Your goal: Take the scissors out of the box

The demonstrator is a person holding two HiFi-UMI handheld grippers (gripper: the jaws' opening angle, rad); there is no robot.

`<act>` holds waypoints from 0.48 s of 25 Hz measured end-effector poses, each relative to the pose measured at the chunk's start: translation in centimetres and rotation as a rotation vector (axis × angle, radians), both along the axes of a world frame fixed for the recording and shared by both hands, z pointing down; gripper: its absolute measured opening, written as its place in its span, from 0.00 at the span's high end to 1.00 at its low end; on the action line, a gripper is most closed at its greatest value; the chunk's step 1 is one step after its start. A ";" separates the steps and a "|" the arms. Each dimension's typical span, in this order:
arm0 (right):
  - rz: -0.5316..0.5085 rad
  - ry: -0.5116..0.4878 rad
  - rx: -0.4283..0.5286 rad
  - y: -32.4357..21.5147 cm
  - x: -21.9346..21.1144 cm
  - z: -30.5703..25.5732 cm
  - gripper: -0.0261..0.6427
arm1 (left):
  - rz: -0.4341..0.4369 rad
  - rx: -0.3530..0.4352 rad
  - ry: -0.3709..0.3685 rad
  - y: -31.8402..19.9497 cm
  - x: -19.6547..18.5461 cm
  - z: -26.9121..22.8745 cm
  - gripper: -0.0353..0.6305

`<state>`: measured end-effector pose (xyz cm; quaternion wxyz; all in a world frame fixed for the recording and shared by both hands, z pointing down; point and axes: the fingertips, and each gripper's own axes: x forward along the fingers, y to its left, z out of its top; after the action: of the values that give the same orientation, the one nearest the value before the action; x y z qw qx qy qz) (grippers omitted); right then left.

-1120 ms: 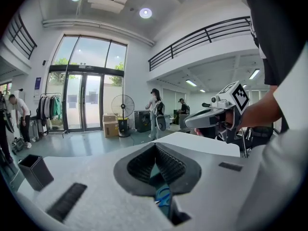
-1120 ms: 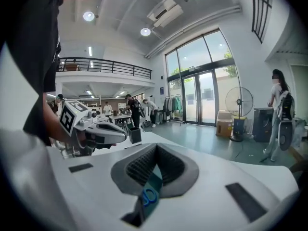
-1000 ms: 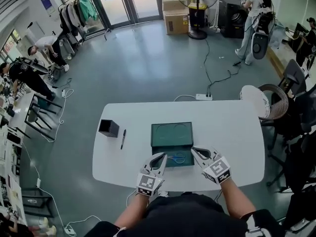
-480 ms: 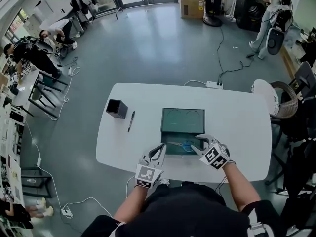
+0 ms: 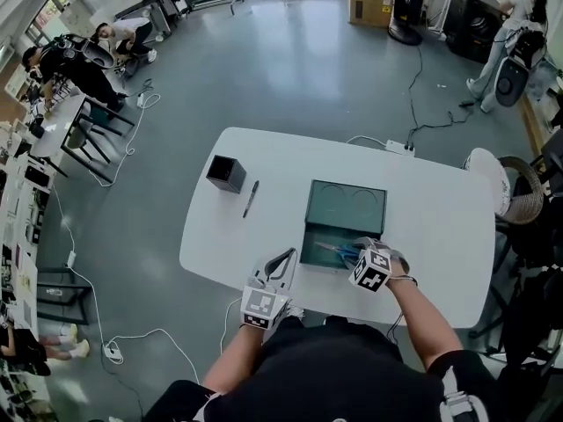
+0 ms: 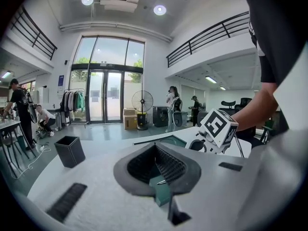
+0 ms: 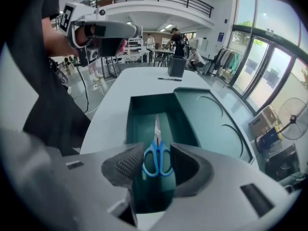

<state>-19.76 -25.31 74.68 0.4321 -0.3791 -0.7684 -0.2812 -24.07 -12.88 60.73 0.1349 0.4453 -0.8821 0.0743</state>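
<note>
Right gripper (image 7: 155, 152) is angled steeply down into the open box (image 5: 315, 238). Its jaws have just been opening and now stand wide apart. The blue handles of the scissors (image 7: 157, 139) sit in the gap between them, but from what I see neither pad presses on them, so nothing is gripped.

The scissors lie flat on the dark green box floor, handles at the right end under the gripper and blades pointing left along the box. The box is near the middle of the white table (image 5: 431, 227), toward its near edge. Its lid (image 5: 346, 207) lies open and flat against the far side of the box, with two round outlines on its inner face.

Left gripper (image 5: 287, 258) is at the near table edge, just left of the box's near-left corner. Its jaw tips are together with nothing held. I can't tell whether it touches the tabletop.

A black square pen holder (image 5: 226, 173) stands far left on the table, with a pen (image 5: 251, 198) lying between it and the box, well apart from both grippers.
</note>
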 end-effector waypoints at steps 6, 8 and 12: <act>-0.008 0.082 0.082 -0.4 -0.5 2.9 0.73 | -0.061 -0.006 0.013 2.2 -0.3 0.0 0.93; -0.018 0.098 0.100 -0.5 -0.5 3.5 0.73 | -0.074 -0.006 0.011 2.5 -0.4 -0.1 0.93; -0.055 0.118 0.145 -0.3 -0.6 4.5 0.72 | -0.083 0.004 0.015 3.0 -0.4 0.0 0.93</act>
<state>-20.36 -25.58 79.18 0.4949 -0.3837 -0.7086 -0.3250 -24.48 -9.91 60.69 0.1436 0.4093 -0.8988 0.0637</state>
